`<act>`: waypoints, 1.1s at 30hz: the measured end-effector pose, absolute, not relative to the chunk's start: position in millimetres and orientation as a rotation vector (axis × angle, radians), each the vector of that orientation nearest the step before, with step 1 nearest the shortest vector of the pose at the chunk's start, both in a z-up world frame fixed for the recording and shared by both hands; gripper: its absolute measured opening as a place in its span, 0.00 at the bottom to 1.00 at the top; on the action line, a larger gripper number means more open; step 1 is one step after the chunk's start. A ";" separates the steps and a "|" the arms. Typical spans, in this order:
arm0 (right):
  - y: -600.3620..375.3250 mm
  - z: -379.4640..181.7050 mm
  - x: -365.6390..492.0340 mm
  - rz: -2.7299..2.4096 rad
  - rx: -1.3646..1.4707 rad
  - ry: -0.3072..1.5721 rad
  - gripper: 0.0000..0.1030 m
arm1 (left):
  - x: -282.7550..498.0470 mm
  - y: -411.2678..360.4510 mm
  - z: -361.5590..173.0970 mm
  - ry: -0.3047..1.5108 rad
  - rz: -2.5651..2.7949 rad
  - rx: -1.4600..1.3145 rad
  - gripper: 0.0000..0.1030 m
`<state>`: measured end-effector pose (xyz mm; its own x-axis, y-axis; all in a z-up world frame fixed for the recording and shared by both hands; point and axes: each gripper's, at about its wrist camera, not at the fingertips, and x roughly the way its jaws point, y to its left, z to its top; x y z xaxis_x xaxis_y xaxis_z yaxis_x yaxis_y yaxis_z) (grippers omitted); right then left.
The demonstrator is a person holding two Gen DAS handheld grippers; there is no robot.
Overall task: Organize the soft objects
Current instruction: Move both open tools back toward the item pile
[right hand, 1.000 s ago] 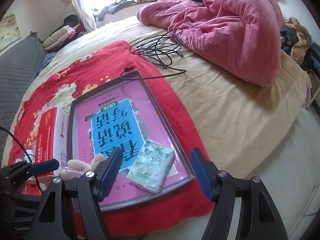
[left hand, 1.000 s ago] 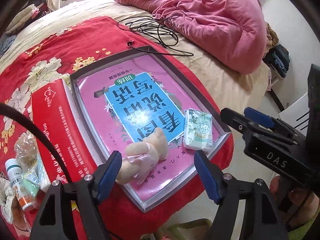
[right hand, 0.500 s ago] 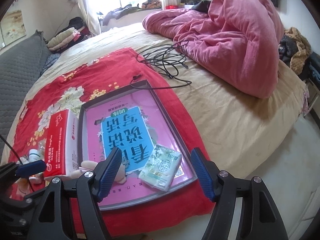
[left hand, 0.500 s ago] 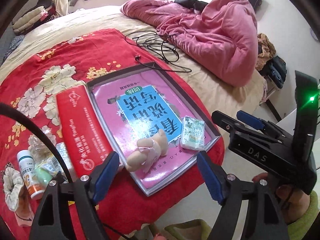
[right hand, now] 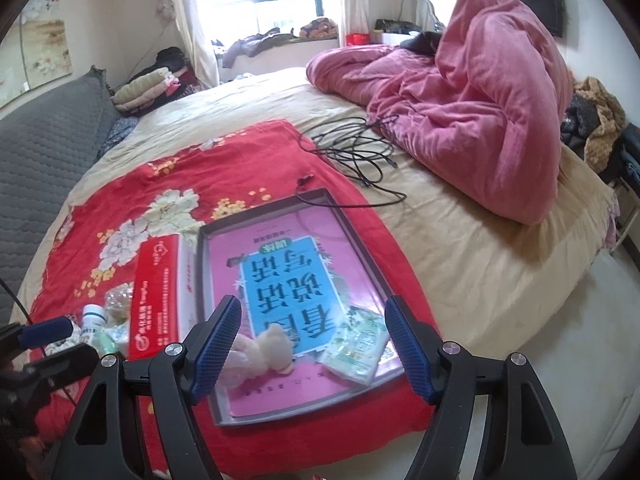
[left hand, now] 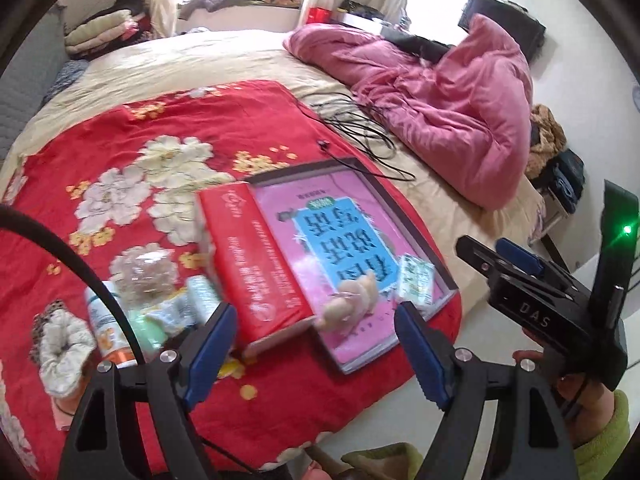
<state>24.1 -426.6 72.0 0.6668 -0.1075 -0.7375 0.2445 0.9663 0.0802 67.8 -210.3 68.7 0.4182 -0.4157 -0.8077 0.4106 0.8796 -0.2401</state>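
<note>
Jaws of both grippers wide, empty.

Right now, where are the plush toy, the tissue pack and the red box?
plush toy (right hand: 267, 350): right wrist view, middle of its body.
tissue pack (right hand: 358, 344): right wrist view, centre of the wrapper.
red box (left hand: 260, 264): left wrist view, middle of its top face.

On the bed, my tray (right hand: 370, 258) sits on the flowered cloth (right hand: 224, 168). In its near end the plush toy (right hand: 266, 354) lies left of the tissue packet (right hand: 360, 346), apart. The box (right hand: 154, 300) runs along the tray's left side; bottles and packets (right hand: 100, 326) cluster left of that. Behind the tray lies the cable (right hand: 356, 152), the quilt (right hand: 476, 104) heaped to its right.
</note>
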 end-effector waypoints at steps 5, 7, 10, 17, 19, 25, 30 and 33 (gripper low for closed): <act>-408.2 83.2 22.5 -0.180 0.159 0.798 0.73 | 65.9 -181.6 73.6 1.005 -0.482 -0.043 0.78; -401.8 87.4 22.3 -0.172 0.154 0.787 0.73 | 63.8 -173.2 74.9 1.000 -0.472 -0.049 0.78; -390.0 94.5 22.7 -0.159 0.142 0.774 0.73 | 61.0 -161.1 76.5 0.999 -0.453 -0.050 0.78; -364.3 111.6 23.1 -0.126 0.109 0.744 0.74 | 54.7 -129.4 84.7 0.986 -0.423 -0.059 0.78; -356.8 116.3 22.7 -0.110 0.102 0.736 0.74 | 54.0 -117.3 88.7 0.978 -0.410 -0.064 0.78; -331.2 130.3 21.5 -0.066 0.078 0.712 0.74 | 53.9 -77.7 99.6 0.954 -0.347 -0.090 0.78; -308.5 138.0 21.1 -0.025 0.067 0.695 0.74 | 52.8 -36.3 106.0 0.933 -0.293 -0.130 0.78; -293.1 139.6 21.9 -0.001 0.049 0.694 0.74 | 51.7 -10.2 108.2 0.927 -0.251 -0.147 0.78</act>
<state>21.9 -293.1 139.6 0.7686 0.0150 -0.6395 0.0174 0.9989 0.0443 51.7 -10.2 108.2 0.5742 -0.2757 -0.7709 0.1502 0.9611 -0.2319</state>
